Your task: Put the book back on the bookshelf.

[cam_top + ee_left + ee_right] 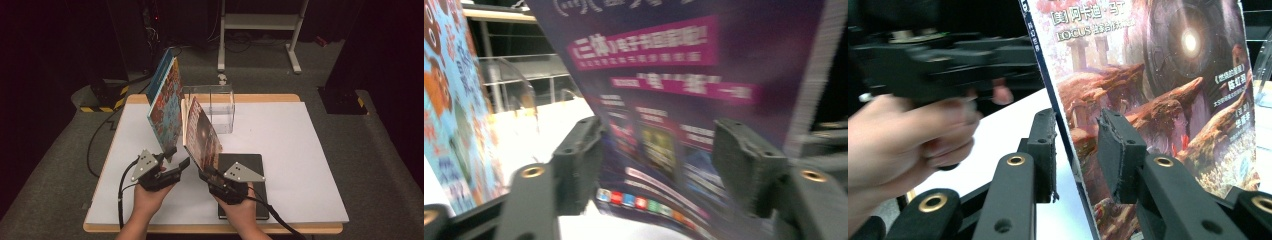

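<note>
A book with a blue and orange cover (pixel 164 100) stands upright on the white table (pixel 300 150); in the left gripper view this blue book (pixel 449 110) lies outside the left jaw. My left gripper (pixel 179 156) sits at its lower corner, jaws open (pixel 659 145) with nothing pressed between them. Beyond them shows the purple back cover of a second book (pixel 674 75). That second book, red-brown on its front (pixel 202 134), stands tilted with my right gripper (pixel 206 172) shut on its lower edge; the pads (pixel 1118 150) press the cover (pixel 1158 80) near the spine.
A clear plastic box (pixel 220 107) stands behind the two books near the table's far edge. A black book (pixel 252 162) lies flat under my right hand. The other hand (pixel 908 130) shows at the left of the right gripper view. A white frame (pixel 260 22) stands on the floor beyond.
</note>
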A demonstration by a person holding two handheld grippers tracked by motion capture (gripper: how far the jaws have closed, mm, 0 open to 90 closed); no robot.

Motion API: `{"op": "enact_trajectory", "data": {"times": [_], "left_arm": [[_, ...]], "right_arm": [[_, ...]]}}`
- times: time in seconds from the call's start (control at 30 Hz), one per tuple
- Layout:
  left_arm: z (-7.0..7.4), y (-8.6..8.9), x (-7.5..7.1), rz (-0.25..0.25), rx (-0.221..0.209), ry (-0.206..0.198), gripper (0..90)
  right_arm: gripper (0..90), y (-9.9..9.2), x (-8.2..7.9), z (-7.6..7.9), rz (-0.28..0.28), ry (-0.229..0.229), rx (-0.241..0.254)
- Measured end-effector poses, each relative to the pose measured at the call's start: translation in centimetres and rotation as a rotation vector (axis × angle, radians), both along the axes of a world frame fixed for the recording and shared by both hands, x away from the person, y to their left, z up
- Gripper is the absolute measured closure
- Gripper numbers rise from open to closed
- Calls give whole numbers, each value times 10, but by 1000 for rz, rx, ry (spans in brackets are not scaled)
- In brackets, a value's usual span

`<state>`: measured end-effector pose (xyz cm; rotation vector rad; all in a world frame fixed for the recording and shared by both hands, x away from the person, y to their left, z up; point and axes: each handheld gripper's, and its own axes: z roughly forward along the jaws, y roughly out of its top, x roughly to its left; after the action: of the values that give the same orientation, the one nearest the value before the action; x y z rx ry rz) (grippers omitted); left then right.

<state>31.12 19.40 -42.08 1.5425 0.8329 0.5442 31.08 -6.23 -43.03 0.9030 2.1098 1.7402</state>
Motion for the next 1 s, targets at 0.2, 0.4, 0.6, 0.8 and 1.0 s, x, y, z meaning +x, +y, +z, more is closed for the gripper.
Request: {"op": "enact_trajectory", "data": {"times": [0.2,0.4,0.6,0.8,1.0], "left_arm": [[13,-19,-17,-57,-36,-30,241],[20,-44,-3,0,-18,9,295],[21,-45,-3,74,22,14,409],[27,-44,-6,120,98,-9,600],[33,-47,-9,145,167,-40,777]], "right_arm": [[680,1,-3,-3,6,0,3],[653,1,-8,-6,30,8,-14],[567,-33,-17,-9,-1,10,-41],[558,-98,-1,-17,-169,29,-74],[561,-135,5,-36,-251,79,-36]]}}
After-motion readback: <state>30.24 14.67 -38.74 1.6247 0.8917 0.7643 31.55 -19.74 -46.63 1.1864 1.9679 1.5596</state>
